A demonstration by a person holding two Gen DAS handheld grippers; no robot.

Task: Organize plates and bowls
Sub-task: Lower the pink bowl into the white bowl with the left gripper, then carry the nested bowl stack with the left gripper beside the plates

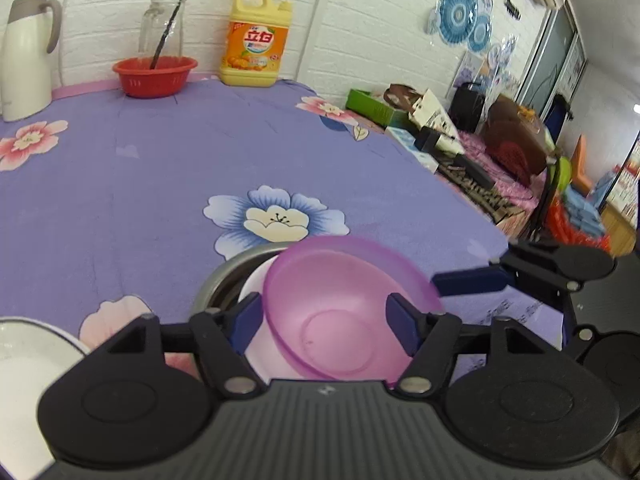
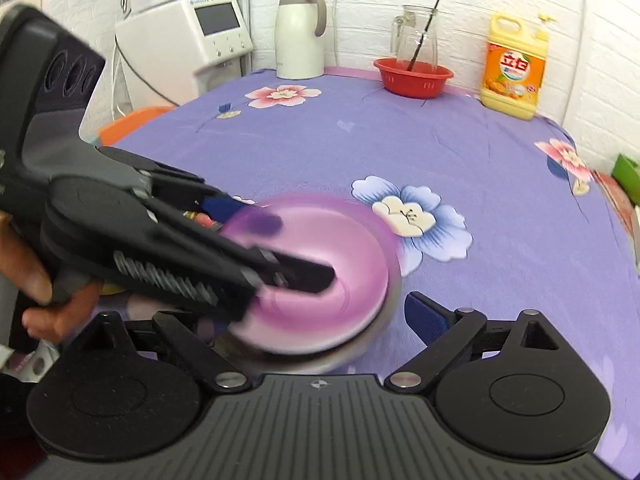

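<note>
My left gripper [image 1: 325,322] has its fingers spread either side of the pink bowl [image 1: 344,312], clear of its rim. The bowl sits tilted in a white bowl [image 1: 252,284] inside a steel one [image 1: 224,276] on the desk [image 1: 140,184]. My right gripper's [image 2: 312,332] fingers are spread too, empty. Far back stands a red basket [image 1: 155,76].

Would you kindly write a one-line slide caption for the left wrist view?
Left gripper open around a tilted purple bowl stacked over a white bowl and metal bowl on the floral tablecloth.
</note>
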